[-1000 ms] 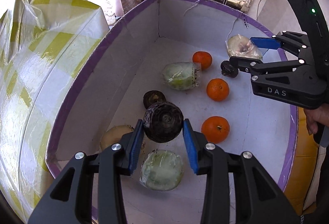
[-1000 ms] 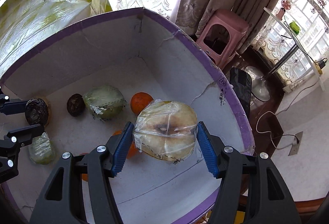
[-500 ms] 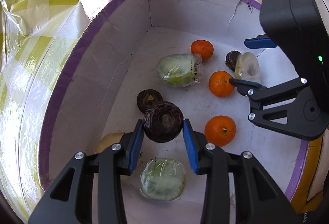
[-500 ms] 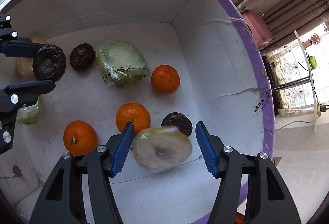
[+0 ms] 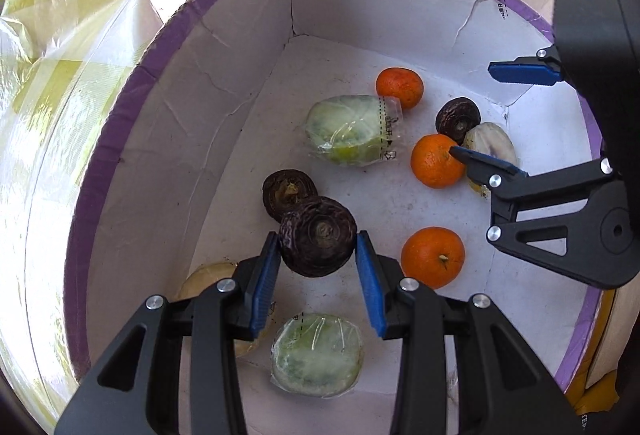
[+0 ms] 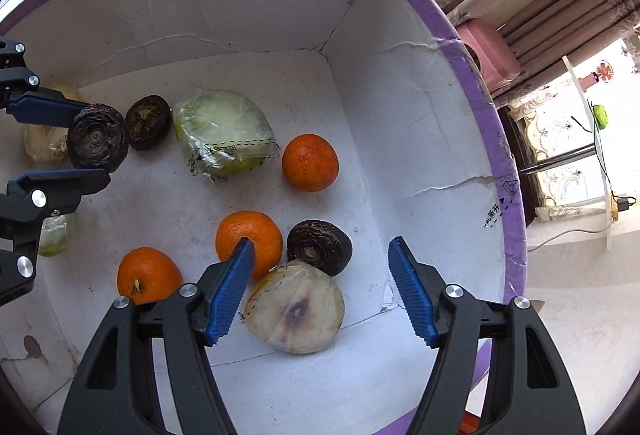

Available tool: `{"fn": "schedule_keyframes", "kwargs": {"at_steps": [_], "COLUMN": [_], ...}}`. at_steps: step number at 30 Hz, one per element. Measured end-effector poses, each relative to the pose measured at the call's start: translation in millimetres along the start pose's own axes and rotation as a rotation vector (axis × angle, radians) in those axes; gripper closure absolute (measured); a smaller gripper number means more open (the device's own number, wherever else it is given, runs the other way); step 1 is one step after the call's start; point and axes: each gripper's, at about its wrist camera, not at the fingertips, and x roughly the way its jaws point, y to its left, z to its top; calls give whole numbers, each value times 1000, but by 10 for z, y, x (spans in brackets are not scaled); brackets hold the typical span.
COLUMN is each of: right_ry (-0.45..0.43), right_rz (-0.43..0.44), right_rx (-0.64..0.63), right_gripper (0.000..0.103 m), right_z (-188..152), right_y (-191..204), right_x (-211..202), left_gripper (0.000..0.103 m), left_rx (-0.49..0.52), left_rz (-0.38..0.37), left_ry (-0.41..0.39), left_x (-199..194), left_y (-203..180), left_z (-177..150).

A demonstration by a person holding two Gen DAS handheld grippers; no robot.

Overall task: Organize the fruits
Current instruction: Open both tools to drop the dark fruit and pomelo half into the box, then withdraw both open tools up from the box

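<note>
Three oranges [image 6: 310, 162] lie on the floor of the white box [image 6: 280, 7] with the purple rim. My left tongs [image 5: 318, 265] are clenched on a dark wrinkled fruit [image 5: 317, 235], held above the box floor. My right tongs [image 6: 322, 287] are opening — the pale wrapped fruit [image 6: 296, 313] lies between the pads, touched by neither, resting against a second dark fruit [image 6: 320, 247] near the box corner.

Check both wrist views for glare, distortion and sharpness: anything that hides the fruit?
Left wrist view: the window and plastic sheet blow out at upper left; the box rim bows from the fisheye; fruit stays sharp. Right wrist view: glare on the wrapped pale fruit, but it stays readable; dark vignette at the corners.
</note>
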Motion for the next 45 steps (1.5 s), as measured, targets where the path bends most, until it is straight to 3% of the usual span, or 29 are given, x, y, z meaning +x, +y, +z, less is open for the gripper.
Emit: {"fn": "schedule_keyframes", "kwargs": {"at_steps": [15,16,18,19,23,32,36,40,45], "right_ry": [-166,-175,-193,-205,-226,-313,-343,-367,-402], "right_rz": [-55,-55,-59,-63,-84,-68,-50,-58,-72], "right_rx": [128,140,161,169,216,341,376,403,438], "right_gripper": [23,23,22,20,17,17,17,17,17], "right_z": [-253,-244,-239,-248,-274,-403,-440,-479,-576], "right_y": [-50,-66,-97,-105,-148,-181,-149,-58,96], "right_x": [-183,-186,-217,-234,-269,-549,-693,-839,-1052], "left_gripper": [63,62,41,37,34,20,11,10,8], "left_rx": [14,14,7,5,13,-41,-112,-172,-249], "left_rz": [26,27,34,38,49,30,12,20,-3], "left_ry": [31,29,18,7,-25,-186,-329,-461,-535], "left_x": [125,177,188,162,91,-410,-736,-1040,-1233], "left_y": [40,0,-8,-3,-15,33,95,140,170], "left_z": [-90,-46,-38,-35,-51,-270,-563,-900,-1229]}}
